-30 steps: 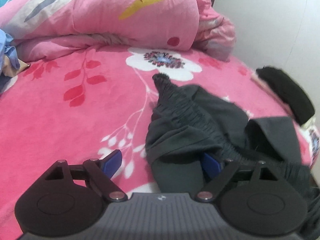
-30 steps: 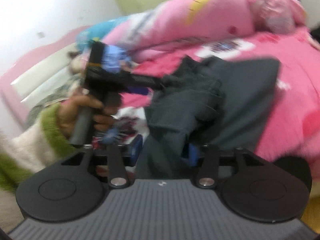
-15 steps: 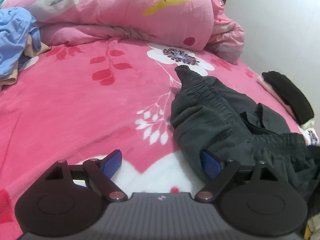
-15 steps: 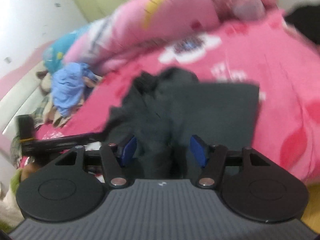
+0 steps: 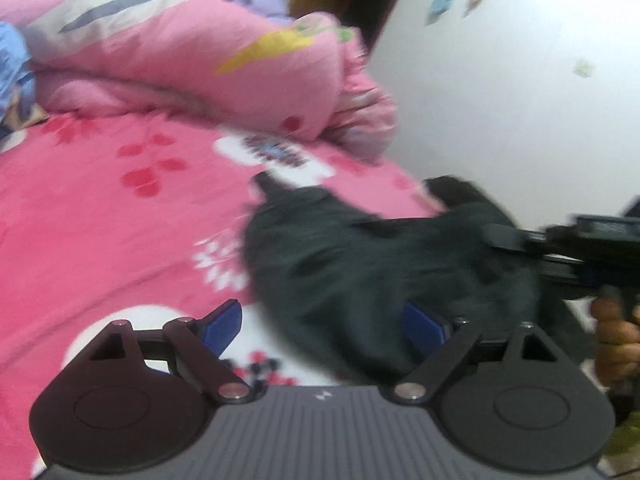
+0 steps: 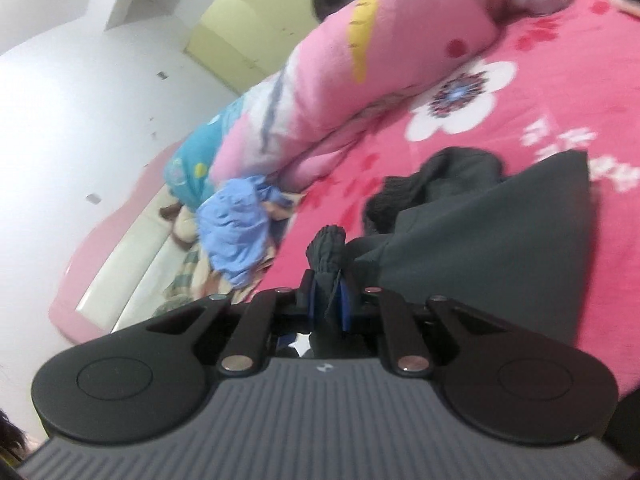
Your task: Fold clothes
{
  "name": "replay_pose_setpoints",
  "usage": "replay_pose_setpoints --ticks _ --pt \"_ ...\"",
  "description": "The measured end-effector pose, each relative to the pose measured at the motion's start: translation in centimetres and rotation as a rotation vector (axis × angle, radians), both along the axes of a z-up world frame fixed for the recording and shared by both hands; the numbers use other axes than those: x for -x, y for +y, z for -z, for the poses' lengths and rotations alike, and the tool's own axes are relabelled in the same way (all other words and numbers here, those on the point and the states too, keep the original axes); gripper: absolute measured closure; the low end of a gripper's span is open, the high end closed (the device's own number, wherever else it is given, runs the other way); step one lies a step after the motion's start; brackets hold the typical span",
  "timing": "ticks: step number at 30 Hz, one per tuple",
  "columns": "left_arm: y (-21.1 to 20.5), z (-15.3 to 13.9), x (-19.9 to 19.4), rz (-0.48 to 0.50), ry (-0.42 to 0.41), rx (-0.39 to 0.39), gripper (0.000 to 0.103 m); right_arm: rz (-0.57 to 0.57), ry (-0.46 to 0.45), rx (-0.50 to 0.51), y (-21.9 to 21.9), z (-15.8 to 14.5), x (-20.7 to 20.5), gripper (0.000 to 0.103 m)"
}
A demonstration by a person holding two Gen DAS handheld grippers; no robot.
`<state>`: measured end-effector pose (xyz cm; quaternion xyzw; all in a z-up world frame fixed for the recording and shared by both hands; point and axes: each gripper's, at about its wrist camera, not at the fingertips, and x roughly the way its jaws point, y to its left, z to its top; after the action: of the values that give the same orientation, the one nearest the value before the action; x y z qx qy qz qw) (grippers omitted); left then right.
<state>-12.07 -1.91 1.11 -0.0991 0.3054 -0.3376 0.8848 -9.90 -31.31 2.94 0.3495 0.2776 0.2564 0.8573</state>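
A: Right gripper [image 6: 329,304]?
B: Pinched on gathered edge of dark grey trousers [image 6: 492,236], frame centre.
A: Left gripper [image 5: 324,322]?
B: Spread wide, bottom centre; trousers heaped on pink bed [image 5: 100,216] beyond, centre right.

Rolled pink quilt [image 5: 192,60] on floral bedsheet [image 5: 100,216]; yellow wardrobe [image 6: 244,28] behind.

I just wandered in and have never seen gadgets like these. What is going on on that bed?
A person is folding clothes with a handheld gripper in each hand. The right gripper is shut on a bunched edge of the dark grey garment, which lies on the pink flowered bedspread. The left gripper is open beside the same garment, gripping nothing. A blue garment lies crumpled further off.
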Motion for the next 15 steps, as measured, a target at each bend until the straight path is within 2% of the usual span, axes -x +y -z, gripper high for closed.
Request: replay_pose_setpoints --ticks 3,5,6,7,8,9,11,13,15 --pt "-0.2 -0.3 0.9 0.040 -0.007 0.034 0.012 -0.058 -0.005 0.018 2.8 0.1 -1.2 0.093" --pt "-0.2 0.0 1.2 0.030 0.005 0.030 0.011 -0.103 0.015 0.043 4.8 1.1 -2.2 0.089" --pt "-0.1 0.3 1.2 0.021 0.017 0.024 0.011 -0.131 0.039 0.041 5.3 1.8 -2.7 0.086" --pt "0.0 0.7 1.2 0.007 0.036 0.020 0.011 -0.158 0.075 0.025 5.8 2.7 -3.3 0.076" --pt "0.3 1.0 1.1 -0.008 0.058 0.019 0.011 -0.178 0.119 -0.004 6.1 3.7 -3.7 0.072" --pt "0.6 1.3 1.0 -0.020 0.079 0.021 0.011 -0.184 0.162 -0.047 5.9 4.5 -4.0 0.072" --pt "1.2 1.7 0.9 -0.043 0.110 0.028 0.011 -0.168 0.182 -0.136 4.6 5.1 -3.9 0.071" --pt "1.6 1.9 0.8 -0.058 0.125 0.034 0.011 -0.123 0.148 -0.179 2.7 4.6 -3.0 0.067" --pt "1.7 2.2 0.5 -0.069 0.141 0.038 0.011 -0.064 0.113 -0.150 1.1 3.6 -2.2 0.062"
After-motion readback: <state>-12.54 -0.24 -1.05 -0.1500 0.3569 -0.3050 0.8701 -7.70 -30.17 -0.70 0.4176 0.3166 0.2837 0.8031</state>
